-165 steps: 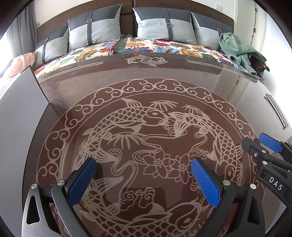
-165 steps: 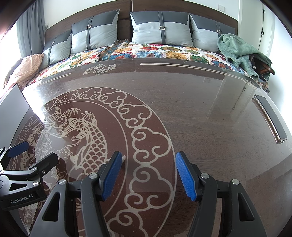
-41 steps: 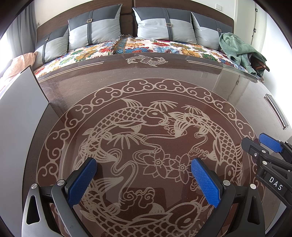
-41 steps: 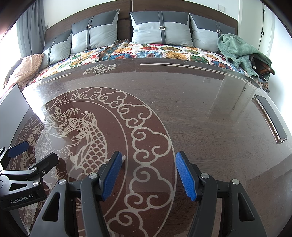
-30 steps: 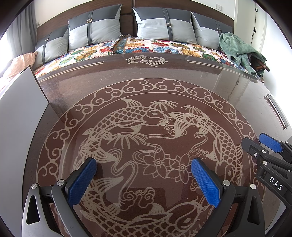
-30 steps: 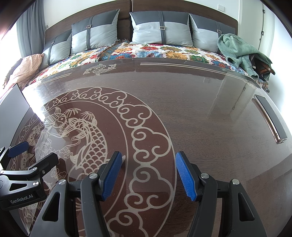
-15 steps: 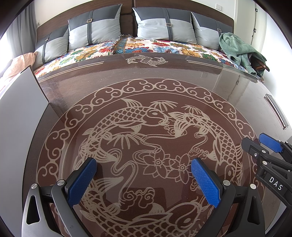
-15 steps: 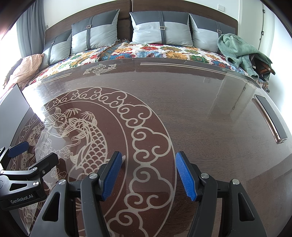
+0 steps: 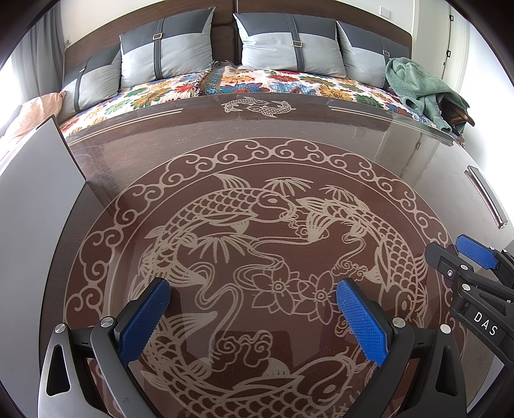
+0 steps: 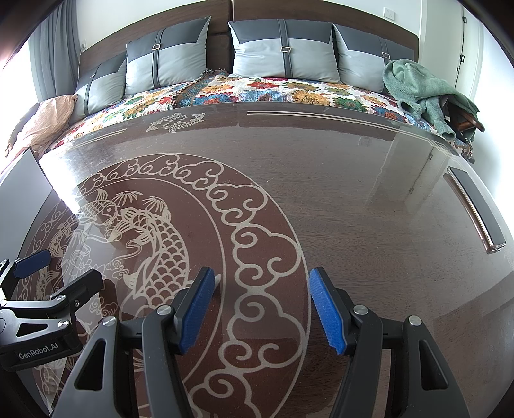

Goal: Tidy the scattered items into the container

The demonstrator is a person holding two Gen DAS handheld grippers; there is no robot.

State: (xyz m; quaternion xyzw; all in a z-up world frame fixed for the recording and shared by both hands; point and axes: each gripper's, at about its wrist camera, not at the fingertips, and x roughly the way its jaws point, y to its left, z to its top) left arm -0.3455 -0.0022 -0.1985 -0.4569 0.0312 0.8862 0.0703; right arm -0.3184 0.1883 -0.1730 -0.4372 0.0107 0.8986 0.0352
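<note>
Left gripper (image 9: 252, 305) hovers over a glossy brown table (image 9: 369, 141), blue-padded fingers (image 9: 144, 318) spread wide, nothing between them. Under it: round koi-fish inlay (image 9: 257, 244) with cloud-scroll border, filling the near-centre of the tabletop. Right gripper (image 10: 260, 300) sits to the right of the left one, over the cloud border and plain wood grain; its fingers (image 10: 326, 308) are parted too, a narrower gap than the left's, empty. Each gripper shows at the edge of the other's view, side by side, apart, not touching.

No scattered items or container visible in either view, so cannot tell where they are; only bare tabletop shows.

Left edge: grey flat panel (image 9: 35, 199) standing tilted beside the table. Right edge of table: narrow dark strip with shiny trim (image 10: 475, 209), what it is unclear. Far edge of table has a small twin-fish motif (image 9: 258, 106) and thin stripe lines.

Beyond the table: bed with floral bedspread (image 10: 289, 90), four grey two-tone pillows (image 10: 284, 51) against a dark wooden headboard (image 9: 225, 19). Green towel-like cloth (image 10: 424, 86) heaped far right over a dark wooden object. Peach pillow (image 10: 48, 122) far left, grey curtain (image 10: 54, 48) behind it.
</note>
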